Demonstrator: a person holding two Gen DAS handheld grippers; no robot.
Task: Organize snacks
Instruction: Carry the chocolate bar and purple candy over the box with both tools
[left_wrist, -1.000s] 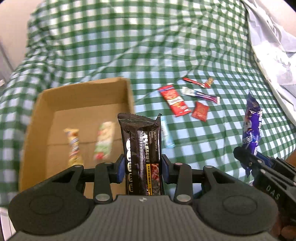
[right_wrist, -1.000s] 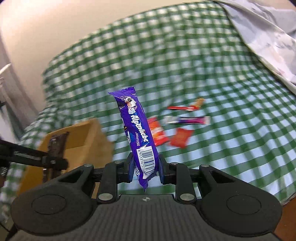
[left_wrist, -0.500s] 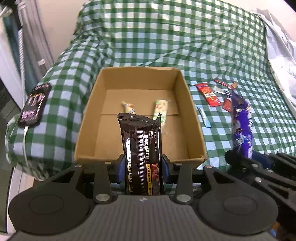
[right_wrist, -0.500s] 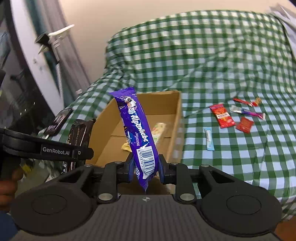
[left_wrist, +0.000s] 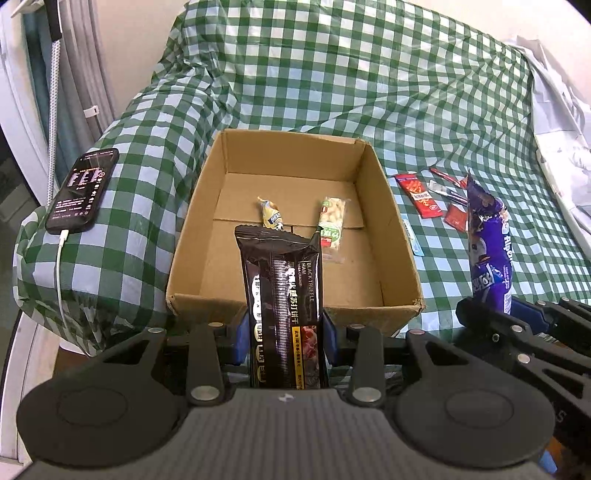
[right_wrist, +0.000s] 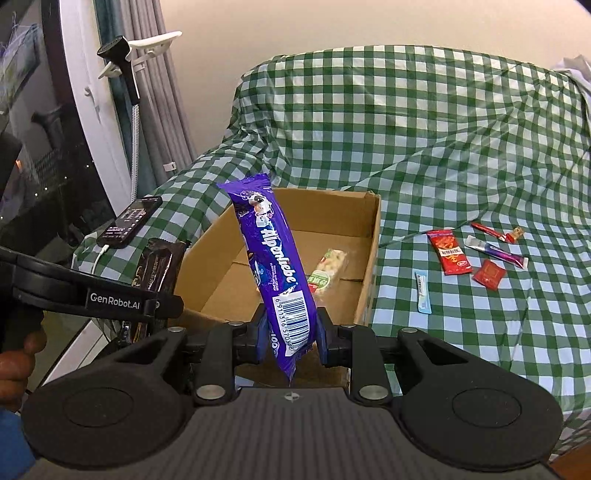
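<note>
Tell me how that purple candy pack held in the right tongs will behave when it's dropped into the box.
The purple candy pack, pinched near its bottom end by the right tongs, stands up with only a slight lean, so it's probably fairly stiff. Its glossy wrapper may slide on the cardboard box. Once released, it will likely topple flat.

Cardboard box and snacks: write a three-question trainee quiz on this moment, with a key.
1. True or false: the left tool is shut on a black packet.
2. How many snacks lie inside the cardboard box?
A. none
B. two
C. five
3. Fill in: the right tool grips a ____ wrapper.

Key: 1 true. 2 B: a yellow-white sweet and a green-labelled bar. 3 purple.
</note>
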